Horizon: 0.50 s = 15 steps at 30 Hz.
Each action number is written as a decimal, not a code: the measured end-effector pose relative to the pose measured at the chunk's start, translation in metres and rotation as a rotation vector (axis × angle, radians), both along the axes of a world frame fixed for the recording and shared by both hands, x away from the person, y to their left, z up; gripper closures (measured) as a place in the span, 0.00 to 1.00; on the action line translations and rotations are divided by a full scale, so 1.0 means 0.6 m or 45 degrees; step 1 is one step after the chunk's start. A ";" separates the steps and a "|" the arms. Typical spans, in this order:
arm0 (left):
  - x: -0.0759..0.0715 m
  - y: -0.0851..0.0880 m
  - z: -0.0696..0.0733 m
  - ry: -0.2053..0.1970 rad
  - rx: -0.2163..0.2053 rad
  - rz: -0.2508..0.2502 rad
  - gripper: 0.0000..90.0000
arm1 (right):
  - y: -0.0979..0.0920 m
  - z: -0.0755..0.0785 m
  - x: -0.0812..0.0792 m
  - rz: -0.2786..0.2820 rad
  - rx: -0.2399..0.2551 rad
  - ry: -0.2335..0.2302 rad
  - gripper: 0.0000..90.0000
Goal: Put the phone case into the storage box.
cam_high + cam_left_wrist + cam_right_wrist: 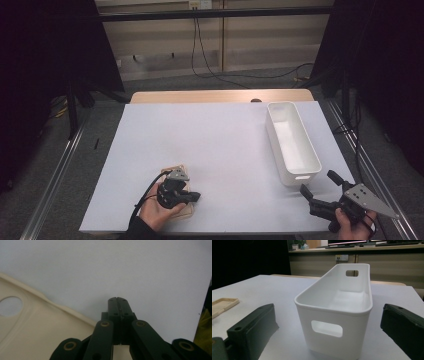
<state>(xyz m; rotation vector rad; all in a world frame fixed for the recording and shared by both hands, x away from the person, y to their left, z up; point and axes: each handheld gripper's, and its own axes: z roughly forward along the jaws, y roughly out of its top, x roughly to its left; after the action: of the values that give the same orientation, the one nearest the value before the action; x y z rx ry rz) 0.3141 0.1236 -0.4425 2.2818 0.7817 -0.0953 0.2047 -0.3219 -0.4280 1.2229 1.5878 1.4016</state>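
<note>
Left tool [192, 196] pressed together with nothing between its flat black jaws, held low over the near-left part of the table [215, 150], right above a cream phone case [181, 207]. Case lying flat, smooth thin moulded plastic, rounded raised rim, an oval cut-out near one corner, seen also at the far left of the right gripper view [222, 305]. Right tool [320, 190] spread wide and empty at the near-right corner, pointing at the short end of a white bin [337, 307] just beyond its tips. Bin long, narrow, rounded-rectangular, glossy plastic with rolled lip and a slot handle in each end wall; nothing visible inside. Table surface matte white, pale wood edge at the far side.
</note>
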 end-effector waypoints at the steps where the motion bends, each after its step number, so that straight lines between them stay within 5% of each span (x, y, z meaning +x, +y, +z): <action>1: -0.001 0.002 0.000 0.006 -0.005 0.001 1.00 | 0.000 0.000 0.000 -0.004 0.006 0.001 0.00; 15: -0.010 0.038 0.003 0.054 0.003 0.060 1.00 | 0.000 0.000 0.000 0.004 0.001 -0.001 0.00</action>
<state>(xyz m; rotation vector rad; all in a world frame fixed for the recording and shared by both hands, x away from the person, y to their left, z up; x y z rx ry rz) 0.3078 0.1462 -0.4407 2.2686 0.8580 -0.1216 0.2046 -0.3219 -0.4278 1.2210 1.5890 1.4047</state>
